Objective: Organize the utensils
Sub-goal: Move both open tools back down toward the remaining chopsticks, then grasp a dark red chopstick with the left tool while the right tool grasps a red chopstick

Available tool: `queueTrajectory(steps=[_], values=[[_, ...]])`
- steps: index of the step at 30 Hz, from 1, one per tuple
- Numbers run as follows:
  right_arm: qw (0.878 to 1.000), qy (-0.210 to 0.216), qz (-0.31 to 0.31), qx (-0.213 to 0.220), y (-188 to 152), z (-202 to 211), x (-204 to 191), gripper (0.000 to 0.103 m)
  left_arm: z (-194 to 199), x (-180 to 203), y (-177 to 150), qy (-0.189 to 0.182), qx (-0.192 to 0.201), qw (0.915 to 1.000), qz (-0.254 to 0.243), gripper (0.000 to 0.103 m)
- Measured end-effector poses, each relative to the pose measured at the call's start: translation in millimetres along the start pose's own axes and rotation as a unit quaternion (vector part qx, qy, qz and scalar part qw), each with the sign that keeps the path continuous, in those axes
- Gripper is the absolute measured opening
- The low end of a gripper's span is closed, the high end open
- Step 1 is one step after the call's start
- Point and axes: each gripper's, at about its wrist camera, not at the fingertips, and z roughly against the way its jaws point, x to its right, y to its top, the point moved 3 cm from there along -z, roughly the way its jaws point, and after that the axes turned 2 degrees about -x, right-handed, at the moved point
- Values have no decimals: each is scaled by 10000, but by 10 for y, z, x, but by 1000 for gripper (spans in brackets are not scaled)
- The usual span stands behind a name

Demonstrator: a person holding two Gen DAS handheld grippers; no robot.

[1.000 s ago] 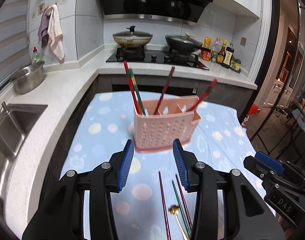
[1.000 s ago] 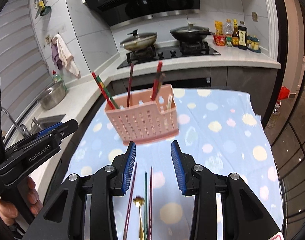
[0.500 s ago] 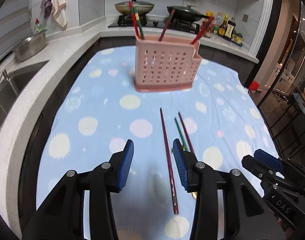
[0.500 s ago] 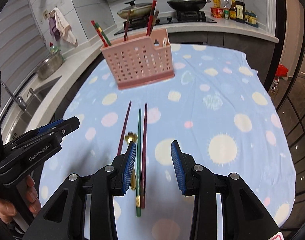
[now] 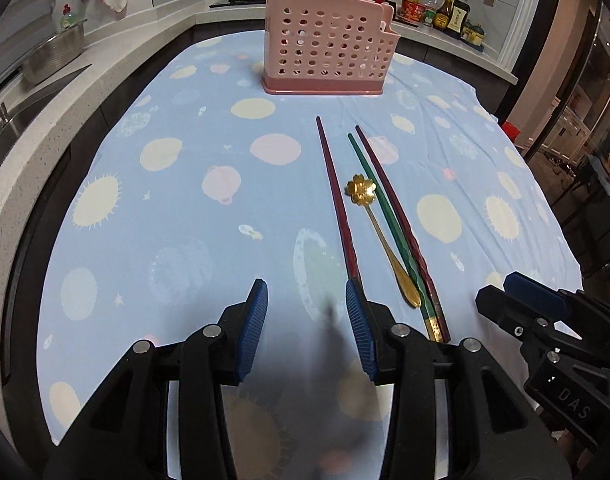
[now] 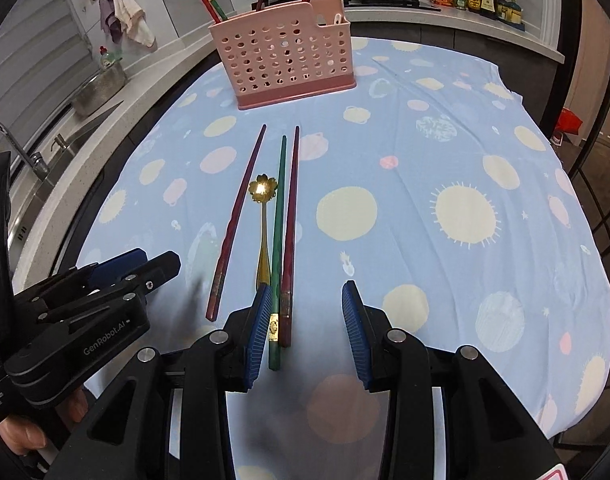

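The left gripper [image 5: 306, 300] hangs low over the blue dotted tablecloth [image 5: 177, 208], jaws partly apart with only cloth between them. The right gripper [image 6: 307, 300] is the same — a moderate gap, nothing pinched — though the butt ends of the green chopstick [image 6: 280, 216] and the dark red chopstick [image 6: 290, 216] lie just inside its left finger.

In the left wrist view, a third maroon chopstick [image 5: 336, 200] runs toward 12 o'clock, its near end beside that gripper's right finger. The gold flower-bowl spoon [image 5: 381, 236] lies between it and the green one. The pink perforated utensil holder [image 5: 328, 44] stands upright at 12 o'clock, well apart from the loose pieces — several chopsticks already lean inside it.
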Motion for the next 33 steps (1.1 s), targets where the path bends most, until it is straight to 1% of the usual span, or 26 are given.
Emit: queueTrajectory(steps=[8,21,28,30,32,33], values=[[9999,-23,-12,-112,-97,-52,39,36,-72,97,-118,-109,-136,9998,-107,39],[9997,1,63,-226,-169,-107,9,36,-174,168,-178,-218,-275,9992,-200,38],[9996,-10,66,-275,-169,-149,7,36,-224,204,-186,-149,-277,9991,-280,38],[9995,1,95,-293,-174,-166,-10,36,-225,193,-180,-115,-259,9992,-291,34],[9994,11,139,-322,-177,-193,-34,36,-227,172,-176,-91,-243,9993,-287,26],[9993,13,149,-334,-178,-205,-37,36,-228,152,-173,-72,-240,9993,-269,24]])
